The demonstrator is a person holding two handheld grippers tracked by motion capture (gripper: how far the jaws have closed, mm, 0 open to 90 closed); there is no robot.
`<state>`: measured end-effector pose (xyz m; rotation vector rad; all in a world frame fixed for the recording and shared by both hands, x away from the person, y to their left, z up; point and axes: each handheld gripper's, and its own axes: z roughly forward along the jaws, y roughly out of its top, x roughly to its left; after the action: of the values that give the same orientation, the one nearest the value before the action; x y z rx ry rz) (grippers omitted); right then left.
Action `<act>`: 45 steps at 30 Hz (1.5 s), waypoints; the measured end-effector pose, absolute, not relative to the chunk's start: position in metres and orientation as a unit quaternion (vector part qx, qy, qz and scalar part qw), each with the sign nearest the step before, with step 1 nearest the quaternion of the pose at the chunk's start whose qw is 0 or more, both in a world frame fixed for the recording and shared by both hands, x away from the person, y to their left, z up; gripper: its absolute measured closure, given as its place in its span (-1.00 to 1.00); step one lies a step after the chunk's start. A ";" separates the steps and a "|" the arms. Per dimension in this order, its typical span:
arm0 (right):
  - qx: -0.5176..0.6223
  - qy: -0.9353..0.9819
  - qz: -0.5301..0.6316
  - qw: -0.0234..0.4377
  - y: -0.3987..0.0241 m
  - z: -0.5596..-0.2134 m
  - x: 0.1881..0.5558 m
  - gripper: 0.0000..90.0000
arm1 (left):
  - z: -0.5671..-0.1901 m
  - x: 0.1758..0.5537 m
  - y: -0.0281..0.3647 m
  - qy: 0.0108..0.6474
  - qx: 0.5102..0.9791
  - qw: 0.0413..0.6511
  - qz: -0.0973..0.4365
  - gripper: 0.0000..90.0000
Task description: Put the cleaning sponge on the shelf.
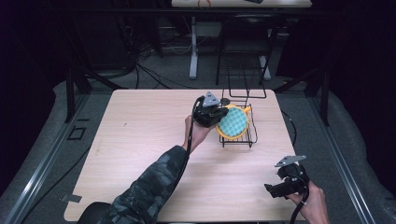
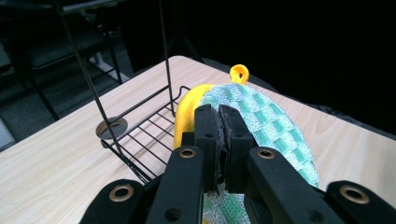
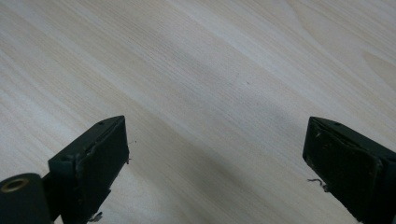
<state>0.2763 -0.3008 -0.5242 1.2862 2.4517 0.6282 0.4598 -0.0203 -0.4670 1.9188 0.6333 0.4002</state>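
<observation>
**Teal cloth pinched over the wire basket**

Teal-and-white checked cloth [image 2: 266,123] lies against a yellow plate [image 2: 189,109] in the black wire basket [image 1: 251,135], right of centre in the high view. The left gripper [image 2: 218,114] has its jaws clamped together on the cloth's edge; the cloth hides most of the plate, and its lower part is cut off behind the jaws. At lower right, the right gripper [image 1: 272,190] hangs with jaws spread wide over bare wooden table [image 3: 196,70].
</observation>
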 end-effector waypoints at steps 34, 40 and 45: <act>0.445 0.855 0.220 0.149 -0.301 -0.525 0.277 -0.85 | -0.526 0.508 -0.052 0.336 0.809 0.462 0.138 0.93; 0.444 0.856 0.219 0.150 -0.301 -0.525 0.277 -0.85 | -0.531 0.510 -0.059 0.343 0.807 0.459 0.140 0.93; 0.446 0.855 0.220 0.149 -0.301 -0.525 0.277 -0.85 | -0.534 0.512 -0.062 0.341 0.816 0.447 0.132 0.90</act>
<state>0.2765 -0.3009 -0.5249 1.2813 2.4579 0.6337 0.5123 -0.0621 -0.5335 2.0199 0.8453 0.3268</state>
